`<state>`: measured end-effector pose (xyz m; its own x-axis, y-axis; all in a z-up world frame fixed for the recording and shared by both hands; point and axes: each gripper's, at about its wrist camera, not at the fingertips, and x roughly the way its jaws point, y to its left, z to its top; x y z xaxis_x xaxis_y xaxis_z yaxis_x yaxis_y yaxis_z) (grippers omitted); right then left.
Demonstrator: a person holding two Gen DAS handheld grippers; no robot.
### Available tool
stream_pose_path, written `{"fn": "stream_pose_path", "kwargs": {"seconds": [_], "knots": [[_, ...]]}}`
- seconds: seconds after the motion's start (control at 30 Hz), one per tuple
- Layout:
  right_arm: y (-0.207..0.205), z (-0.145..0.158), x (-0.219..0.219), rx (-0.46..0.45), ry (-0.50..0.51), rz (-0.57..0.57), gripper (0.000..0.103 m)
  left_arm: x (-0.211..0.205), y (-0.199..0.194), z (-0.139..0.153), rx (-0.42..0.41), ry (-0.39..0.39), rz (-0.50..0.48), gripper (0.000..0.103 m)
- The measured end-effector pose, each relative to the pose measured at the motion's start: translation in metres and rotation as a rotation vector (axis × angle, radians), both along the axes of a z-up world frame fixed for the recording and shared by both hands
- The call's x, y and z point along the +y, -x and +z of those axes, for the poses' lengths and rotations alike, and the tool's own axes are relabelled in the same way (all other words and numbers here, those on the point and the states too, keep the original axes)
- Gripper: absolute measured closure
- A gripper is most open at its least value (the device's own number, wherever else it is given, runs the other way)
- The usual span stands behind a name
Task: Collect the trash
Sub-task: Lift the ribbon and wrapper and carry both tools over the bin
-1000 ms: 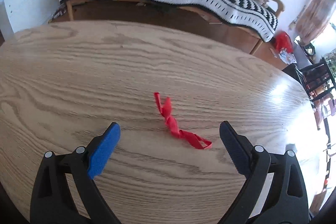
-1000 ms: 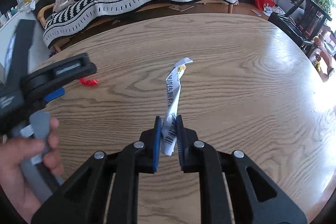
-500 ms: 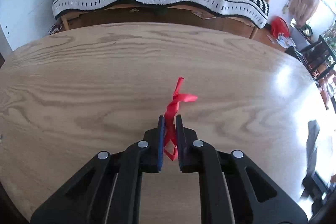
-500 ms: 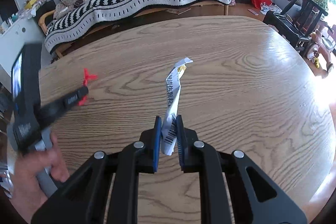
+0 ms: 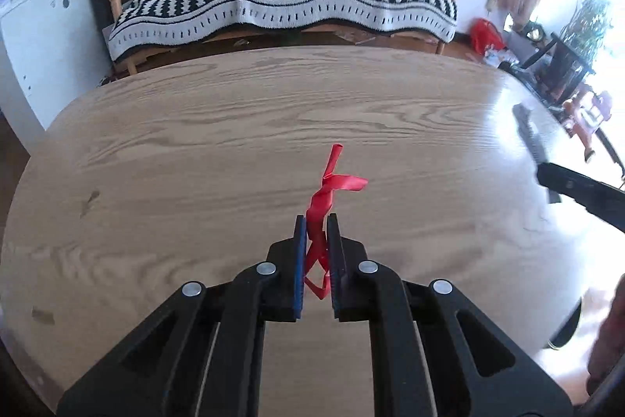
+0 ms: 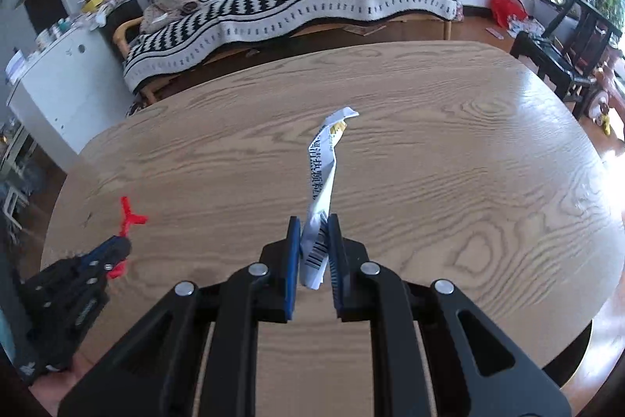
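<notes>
My left gripper (image 5: pixel 315 221) is shut on a twisted red plastic strip (image 5: pixel 326 198) and holds it above the round wooden table (image 5: pixel 195 151). The strip sticks up past the fingertips. My right gripper (image 6: pixel 314 223) is shut on a white paper wrapper with a barcode (image 6: pixel 322 182), also held above the table. In the right wrist view the left gripper (image 6: pixel 113 247) shows at the far left with the red strip (image 6: pixel 129 217) in it. The right gripper's body shows blurred at the right edge of the left wrist view (image 5: pixel 574 182).
A sofa with a black-and-white striped blanket (image 5: pixel 281 2) stands beyond the table. A white cabinet (image 5: pixel 35 38) is at the left. A red bag (image 6: pixel 506 6) and dark chairs (image 6: pixel 562 42) stand at the right on the floor.
The left gripper closed on the red strip that lay on the table and lifted it. Both grippers have pulled back and up. The right gripper kept its hold on the wrapper.
</notes>
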<state>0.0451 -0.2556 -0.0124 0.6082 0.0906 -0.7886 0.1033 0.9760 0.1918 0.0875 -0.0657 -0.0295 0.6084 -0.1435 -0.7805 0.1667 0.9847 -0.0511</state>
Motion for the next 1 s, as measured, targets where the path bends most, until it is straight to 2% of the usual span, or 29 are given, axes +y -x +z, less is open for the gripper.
{"fn": "stream_pose_path", "kwargs": {"seconds": [0.17, 0.33, 0.47, 0.7, 0.9, 1.0], "knots": [[0.027, 0.002, 0.019, -0.004, 0.010, 0.026, 0.088, 0.019, 0.038, 0.000, 0.010, 0.019, -0.017, 0.094], [0.041, 0.000, 0.027, 0.002, 0.015, 0.049, 0.088, 0.017, 0.048, -0.003, 0.007, 0.033, -0.019, 0.094], [0.048, 0.003, 0.013, -0.005, 0.021, 0.031, 0.088, 0.003, 0.048, -0.001, -0.004, 0.037, -0.044, 0.094], [0.076, 0.008, -0.046, -0.011, 0.041, -0.052, 0.088, -0.050, 0.052, 0.001, -0.009, 0.051, -0.133, 0.094], [0.122, 0.005, -0.135, -0.008, 0.038, -0.182, 0.088, -0.132, 0.072, 0.006, -0.072, -0.008, -0.278, 0.094], [0.148, -0.002, -0.181, 0.004, 0.027, -0.255, 0.088, -0.176, 0.083, 0.002, -0.067, -0.002, -0.347, 0.094]]}}
